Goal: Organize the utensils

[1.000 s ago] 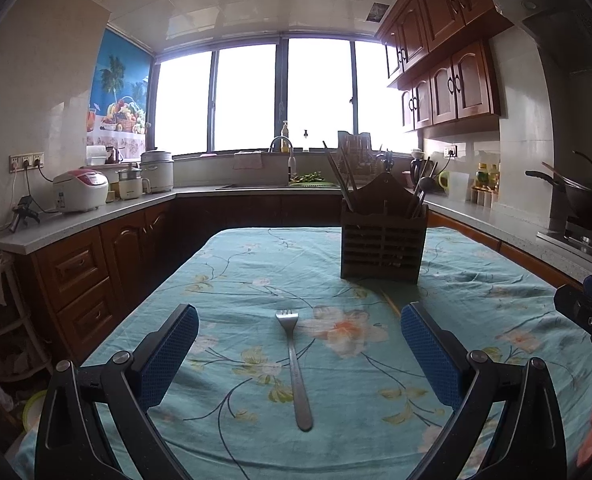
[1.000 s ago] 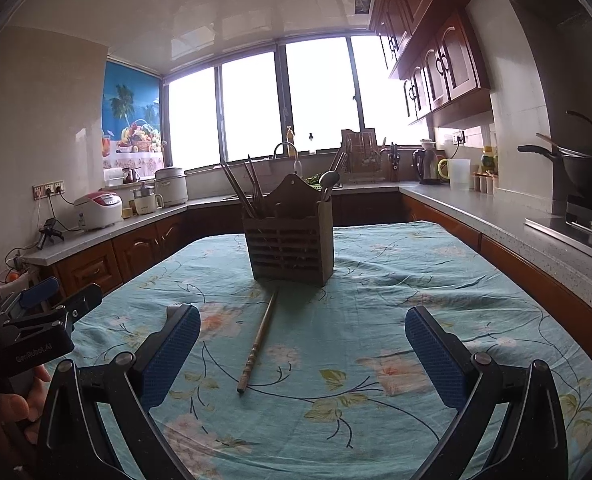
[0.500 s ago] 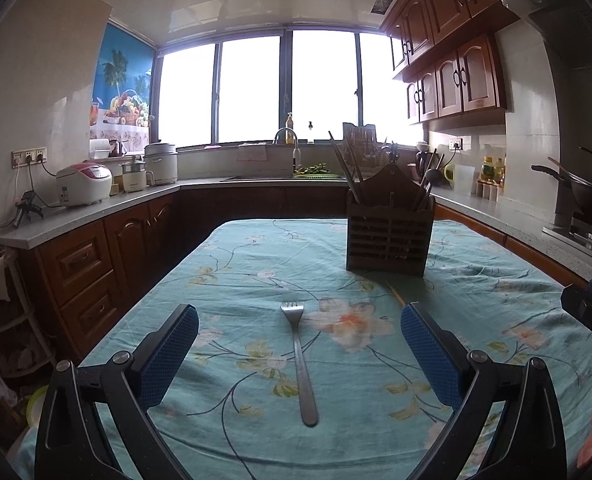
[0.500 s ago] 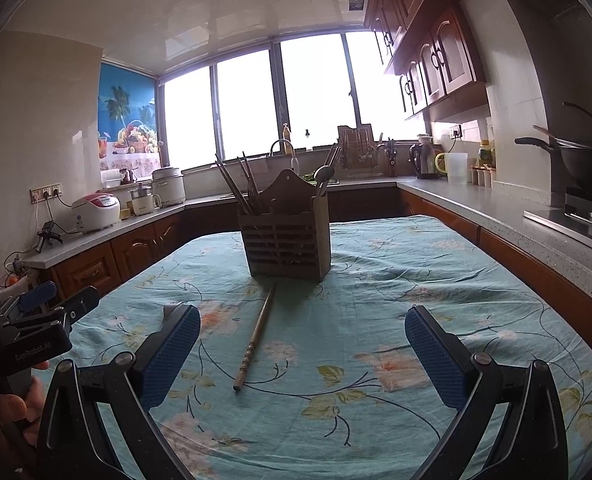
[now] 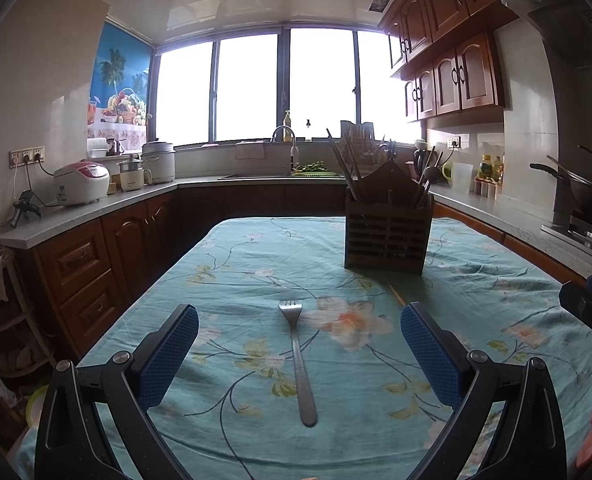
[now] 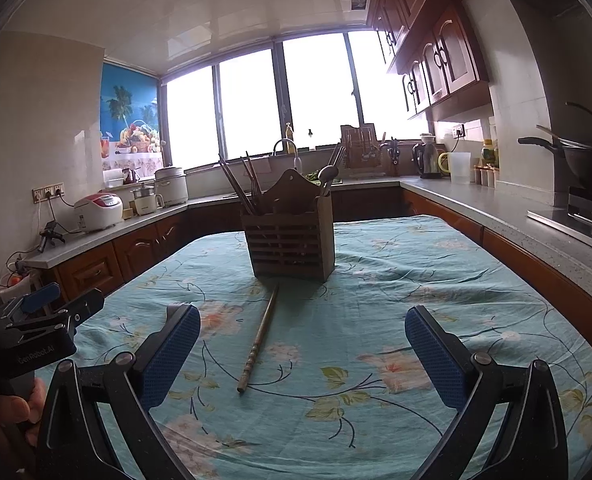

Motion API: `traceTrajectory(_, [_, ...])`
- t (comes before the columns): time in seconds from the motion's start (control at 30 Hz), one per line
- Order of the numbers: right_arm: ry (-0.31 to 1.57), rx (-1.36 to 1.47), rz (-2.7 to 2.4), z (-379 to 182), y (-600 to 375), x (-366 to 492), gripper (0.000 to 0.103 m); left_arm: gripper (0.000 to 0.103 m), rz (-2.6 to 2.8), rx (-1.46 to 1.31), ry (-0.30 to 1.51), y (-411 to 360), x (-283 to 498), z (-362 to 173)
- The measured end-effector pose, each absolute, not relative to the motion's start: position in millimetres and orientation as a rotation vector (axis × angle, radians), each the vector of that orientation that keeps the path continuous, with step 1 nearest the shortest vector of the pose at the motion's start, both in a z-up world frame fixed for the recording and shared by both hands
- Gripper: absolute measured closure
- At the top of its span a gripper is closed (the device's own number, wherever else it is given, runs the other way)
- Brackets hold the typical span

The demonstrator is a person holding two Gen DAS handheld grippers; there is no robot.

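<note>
Floral tablecloth; wooden caddy already stocked; fork and chopstick left lying loose; left gripper and right gripper both spread wide, empty.

One fork and one chopstick lie near one wooden holder; one spoon stands inside it.

"GenRobot.AI" in pale letters on black body of left gripper, at left edge of right wrist view, held in hand. Only readable text. Marks on fork handle too small to read. Bottle labels on counter by right wall blurred. Rice cooker front label unreadable. Poster beside window: picture only, no legible words.
</note>
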State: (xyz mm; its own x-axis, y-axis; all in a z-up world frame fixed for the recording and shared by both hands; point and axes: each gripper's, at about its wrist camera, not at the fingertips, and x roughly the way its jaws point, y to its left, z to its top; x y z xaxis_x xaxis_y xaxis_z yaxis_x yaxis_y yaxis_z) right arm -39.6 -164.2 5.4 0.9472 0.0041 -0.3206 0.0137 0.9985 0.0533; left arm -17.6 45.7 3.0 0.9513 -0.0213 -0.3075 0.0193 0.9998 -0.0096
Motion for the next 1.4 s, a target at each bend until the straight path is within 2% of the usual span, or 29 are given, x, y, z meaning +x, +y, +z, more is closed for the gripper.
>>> traceTrajectory(1.4, [0.326,0.056,0.001,4.7,-159.8,-41.7,0.0,0.001,-0.021,0.005,0.292,36.2,-24.7,3.0])
